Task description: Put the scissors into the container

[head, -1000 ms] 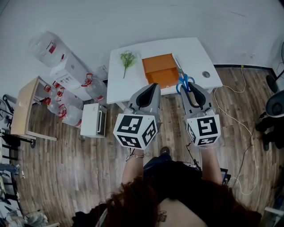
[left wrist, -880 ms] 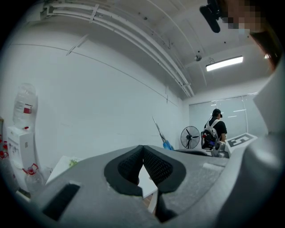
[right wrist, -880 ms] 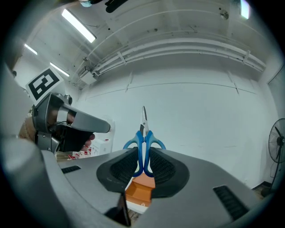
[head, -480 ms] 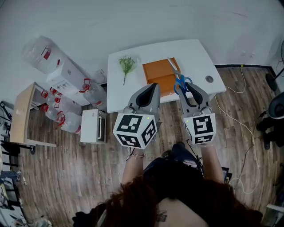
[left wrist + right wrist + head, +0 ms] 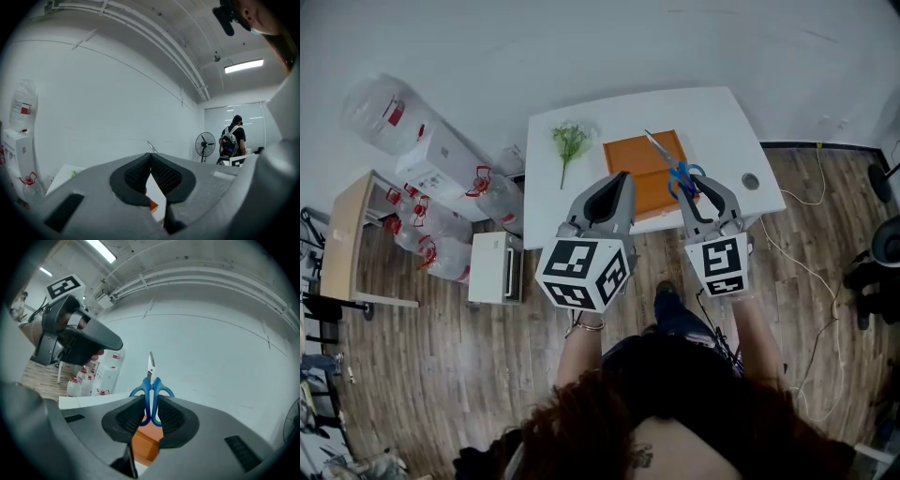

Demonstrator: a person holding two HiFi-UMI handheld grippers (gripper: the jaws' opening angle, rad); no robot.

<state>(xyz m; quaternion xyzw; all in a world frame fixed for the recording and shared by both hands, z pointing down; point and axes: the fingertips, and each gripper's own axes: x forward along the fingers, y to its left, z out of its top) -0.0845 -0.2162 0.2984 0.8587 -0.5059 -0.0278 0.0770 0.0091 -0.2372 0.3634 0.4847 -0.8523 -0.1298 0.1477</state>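
Note:
My right gripper (image 5: pixel 691 186) is shut on the blue handles of the scissors (image 5: pixel 675 167), whose silver blades point up and away over the orange container (image 5: pixel 636 161) on the white table (image 5: pixel 712 122). In the right gripper view the scissors (image 5: pixel 151 389) stand upright between the pads, with the orange container (image 5: pixel 144 443) below them. My left gripper (image 5: pixel 622 178) hangs shut and empty over the table's front edge, beside the container's near-left corner. In the left gripper view its pads (image 5: pixel 140 174) meet at the tip, with a sliver of orange below.
A green sprig (image 5: pixel 569 142) lies on the table's left part and a round cable hole (image 5: pixel 750 181) at its right. Water bottles (image 5: pixel 450 258) and a dispenser (image 5: pixel 441 155) stand left of the table. A person (image 5: pixel 230 138) and a fan (image 5: pixel 205 144) are far off.
The right gripper has carried the scissors left and further over the container. The view has shifted, so the table sits lower in the picture. The left gripper stays shut.

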